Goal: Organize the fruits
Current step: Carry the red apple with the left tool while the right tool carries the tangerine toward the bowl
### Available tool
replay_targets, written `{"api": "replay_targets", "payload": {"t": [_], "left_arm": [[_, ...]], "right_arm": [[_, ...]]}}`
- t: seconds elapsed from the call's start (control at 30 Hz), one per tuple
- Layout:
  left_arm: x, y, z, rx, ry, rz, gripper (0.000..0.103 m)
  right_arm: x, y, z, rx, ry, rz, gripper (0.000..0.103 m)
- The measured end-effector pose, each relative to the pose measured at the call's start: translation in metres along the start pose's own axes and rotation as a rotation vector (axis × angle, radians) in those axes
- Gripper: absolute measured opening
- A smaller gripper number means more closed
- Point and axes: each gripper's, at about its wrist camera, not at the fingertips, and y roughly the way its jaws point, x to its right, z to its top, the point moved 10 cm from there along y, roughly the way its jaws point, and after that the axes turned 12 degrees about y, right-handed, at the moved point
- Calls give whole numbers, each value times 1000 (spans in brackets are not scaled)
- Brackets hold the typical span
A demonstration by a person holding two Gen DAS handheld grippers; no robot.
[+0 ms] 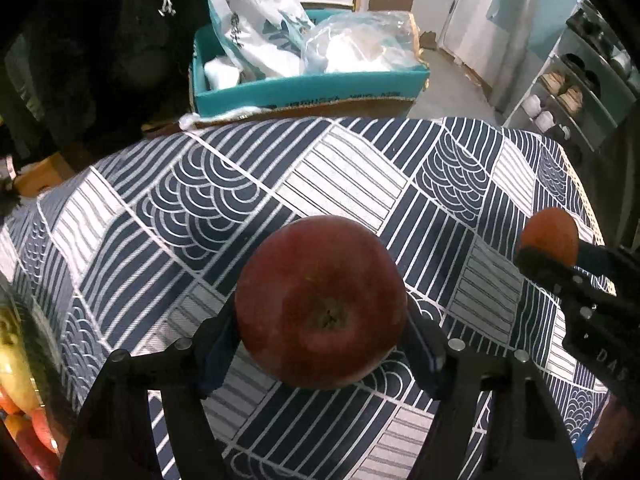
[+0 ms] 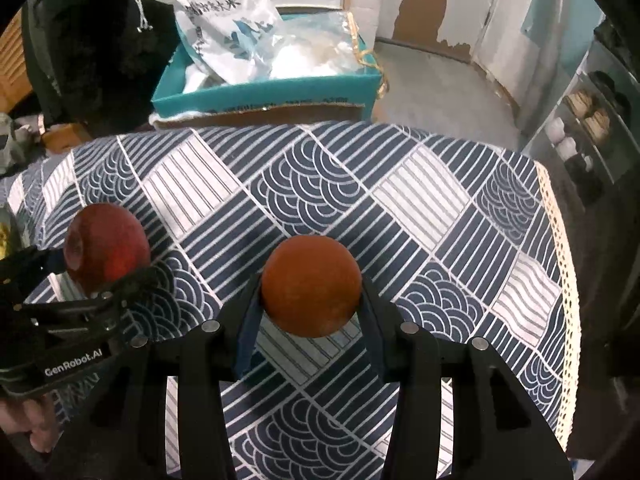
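Left wrist view: the left gripper (image 1: 320,344) has its fingers pinching a red apple (image 1: 320,300) from both sides, above the patterned desk (image 1: 200,208). Right wrist view: the right gripper (image 2: 312,312) has its fingers clamped on an orange (image 2: 311,285), same deal.

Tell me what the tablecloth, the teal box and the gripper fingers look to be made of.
Tablecloth: woven fabric, matte, judging by its soft drape and lace-like trim at the edge. Teal box: likely cardboard, a printed teal surface over a brown raw edge. Gripper fingers: seemingly black rigid plastic with metal fasteners and blue, apparently soft pads.
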Motion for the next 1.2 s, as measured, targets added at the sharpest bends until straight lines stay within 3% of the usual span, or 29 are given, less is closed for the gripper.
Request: {"api": "replay_targets", "payload": {"t": [0.37,1.2], "left_arm": [[-8,-49,12,90,-4,12,75],[-38,-198,11,295,48,154,75]], "right_arm": [[-17,-35,17,71,-20,24,45],[-68,-144,34,244,-101,114,45]]}}
